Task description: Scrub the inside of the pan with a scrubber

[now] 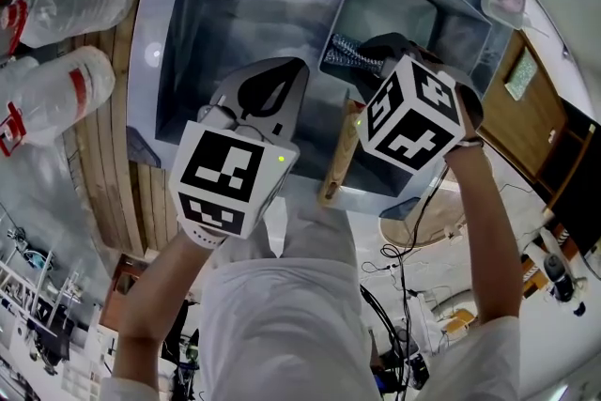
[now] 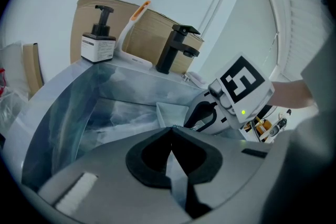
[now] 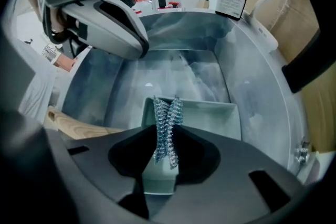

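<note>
Now the sink (image 1: 235, 5) holds the pan (image 1: 390, 9); right tool (image 3: 167, 127) grips scrubber (image 3: 168, 110).

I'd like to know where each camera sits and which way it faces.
Head view: on the person's head, steeply down into the sink; forearms show.
Left gripper view: on the left gripper, along shut jaws toward the faucet; right gripper shows.
Right gripper view: on the right gripper, over the scrubber into the pan; left gripper shows.
Both gripper views share the soap bottle.

Sink (image 1: 235, 5) open at left; pan (image 1: 390, 9) blocks right.
</note>
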{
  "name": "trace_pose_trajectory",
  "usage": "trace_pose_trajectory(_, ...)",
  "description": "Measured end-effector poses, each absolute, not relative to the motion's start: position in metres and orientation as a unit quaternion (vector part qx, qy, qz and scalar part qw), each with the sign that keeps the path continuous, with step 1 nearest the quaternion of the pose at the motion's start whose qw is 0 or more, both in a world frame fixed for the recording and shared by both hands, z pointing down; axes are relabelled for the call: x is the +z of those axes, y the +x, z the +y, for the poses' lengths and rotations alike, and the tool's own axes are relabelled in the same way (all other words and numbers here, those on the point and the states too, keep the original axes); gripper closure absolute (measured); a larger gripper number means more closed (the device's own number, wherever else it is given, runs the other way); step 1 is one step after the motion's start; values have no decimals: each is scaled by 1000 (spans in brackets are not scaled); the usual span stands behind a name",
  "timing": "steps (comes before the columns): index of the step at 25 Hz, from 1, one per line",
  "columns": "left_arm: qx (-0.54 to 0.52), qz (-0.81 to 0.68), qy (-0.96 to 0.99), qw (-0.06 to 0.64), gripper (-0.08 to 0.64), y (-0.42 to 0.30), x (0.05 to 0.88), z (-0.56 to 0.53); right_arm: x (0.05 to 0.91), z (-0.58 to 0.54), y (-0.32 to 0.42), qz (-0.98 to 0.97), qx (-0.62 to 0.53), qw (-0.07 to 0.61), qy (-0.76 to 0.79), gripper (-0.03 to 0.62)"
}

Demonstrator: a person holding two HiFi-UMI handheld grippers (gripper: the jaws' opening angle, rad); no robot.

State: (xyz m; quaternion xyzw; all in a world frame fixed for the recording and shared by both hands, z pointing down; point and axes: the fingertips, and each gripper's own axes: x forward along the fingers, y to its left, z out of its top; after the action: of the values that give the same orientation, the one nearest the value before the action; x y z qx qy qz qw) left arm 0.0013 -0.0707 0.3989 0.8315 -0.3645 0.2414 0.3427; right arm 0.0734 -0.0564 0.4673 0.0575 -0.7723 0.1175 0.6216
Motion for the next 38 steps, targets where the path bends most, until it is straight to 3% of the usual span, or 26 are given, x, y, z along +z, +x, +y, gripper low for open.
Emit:
trace_pose_trajectory(8, 243, -366, 831, 342, 555, 0, 400, -68, 462, -41, 68, -781, 184, 595, -33, 499)
trace_pose_trajectory(20, 244, -370, 829, 340, 555, -1, 400, -66, 459, -35, 76, -774, 216, 594, -42, 499)
trace_pose_trajectory(38, 246, -355, 838, 334, 555, 14, 394, -68, 463, -34, 101, -748, 161, 644, 6, 499)
